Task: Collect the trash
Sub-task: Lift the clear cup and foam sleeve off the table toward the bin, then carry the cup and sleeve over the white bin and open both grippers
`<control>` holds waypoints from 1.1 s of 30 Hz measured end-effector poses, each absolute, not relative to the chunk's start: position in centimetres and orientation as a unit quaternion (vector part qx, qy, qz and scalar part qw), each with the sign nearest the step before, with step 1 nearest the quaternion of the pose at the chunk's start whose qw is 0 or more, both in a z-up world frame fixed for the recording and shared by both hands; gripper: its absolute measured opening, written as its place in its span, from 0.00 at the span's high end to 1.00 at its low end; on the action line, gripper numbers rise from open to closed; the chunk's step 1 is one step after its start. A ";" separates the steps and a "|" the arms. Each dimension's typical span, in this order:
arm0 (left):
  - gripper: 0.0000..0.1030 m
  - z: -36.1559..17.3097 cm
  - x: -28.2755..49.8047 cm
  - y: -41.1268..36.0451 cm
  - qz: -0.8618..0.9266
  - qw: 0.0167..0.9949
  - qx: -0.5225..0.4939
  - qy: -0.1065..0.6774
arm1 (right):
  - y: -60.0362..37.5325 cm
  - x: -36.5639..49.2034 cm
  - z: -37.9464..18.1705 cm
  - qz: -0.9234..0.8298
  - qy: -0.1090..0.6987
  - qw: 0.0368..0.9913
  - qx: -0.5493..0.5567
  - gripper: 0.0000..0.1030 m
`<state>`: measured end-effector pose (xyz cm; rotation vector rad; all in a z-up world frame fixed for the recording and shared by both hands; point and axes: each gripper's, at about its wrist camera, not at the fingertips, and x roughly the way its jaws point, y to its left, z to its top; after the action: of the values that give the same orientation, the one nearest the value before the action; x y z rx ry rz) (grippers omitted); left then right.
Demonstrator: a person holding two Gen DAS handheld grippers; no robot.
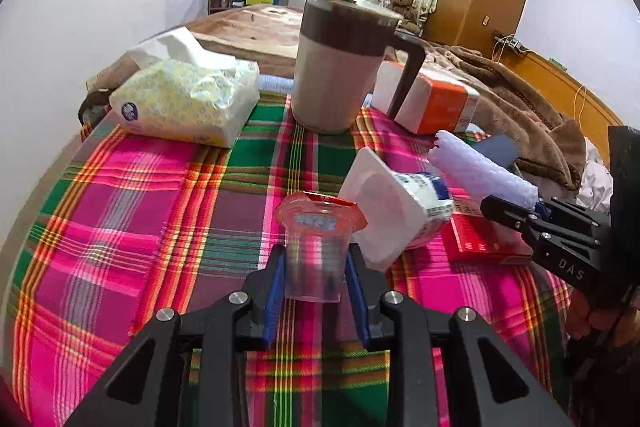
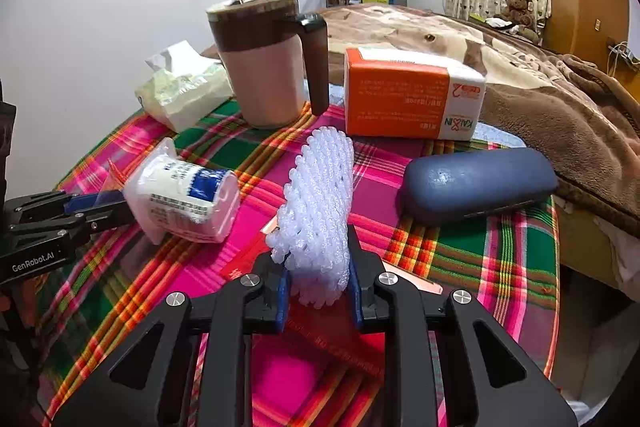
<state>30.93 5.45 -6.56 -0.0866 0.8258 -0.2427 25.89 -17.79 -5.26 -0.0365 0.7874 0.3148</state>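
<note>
left gripper (image 1: 316, 263): blue fingers (image 1: 276, 291) pinching a clear plastic cup (image 1: 314, 259) low on its wall; cup upright, red rim on top, base on the plaid cloth (image 1: 140, 187) near the worktop's near edge.
right gripper (image 2: 320, 279): fingers (image 2: 282, 291) closed on both sides of a white foam net sleeve (image 2: 316, 211); the sleeve stands up from between them, tilted slightly toward the far edge, over a red booklet (image 2: 340, 343) lying flat on the cloth.
yogurt cup (image 1: 400, 207): white, blue print, lying on its side, mouth toward the left gripper, just beside the clear cup and touching or nearly touching its red rim; cannot tell which.
mug (image 1: 340, 63): brown and beige, lidded, dark handle, upright toward the far edge.
tissue pack (image 1: 184, 103): yellow-patterned soft pack, far-left corner, one tissue sticking up.
orange and white box (image 2: 412, 95): far-right side, just beside the mug's handle.
blue case (image 2: 476, 183): closed, lying flat at the right edge.
bed (image 2: 540, 99): brown blanket, directly past the far and right edges of the worktop.
</note>
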 end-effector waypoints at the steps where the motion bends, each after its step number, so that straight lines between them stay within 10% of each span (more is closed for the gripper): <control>1: 0.71 -6.3 30.6 5.4 -0.119 0.909 -0.042 0.397 | -17.8 25.6 -5.1 0.153 0.380 0.912 -0.014 0.77; 33: 0.71 0.7 15.7 -2.7 -0.189 0.929 -0.002 0.319 | -24.4 11.8 -0.9 0.084 0.305 0.947 0.059 0.77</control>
<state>15.69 -2.69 0.68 -0.0042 0.6528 -0.3863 11.78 -24.36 -0.92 0.1194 0.6212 0.1709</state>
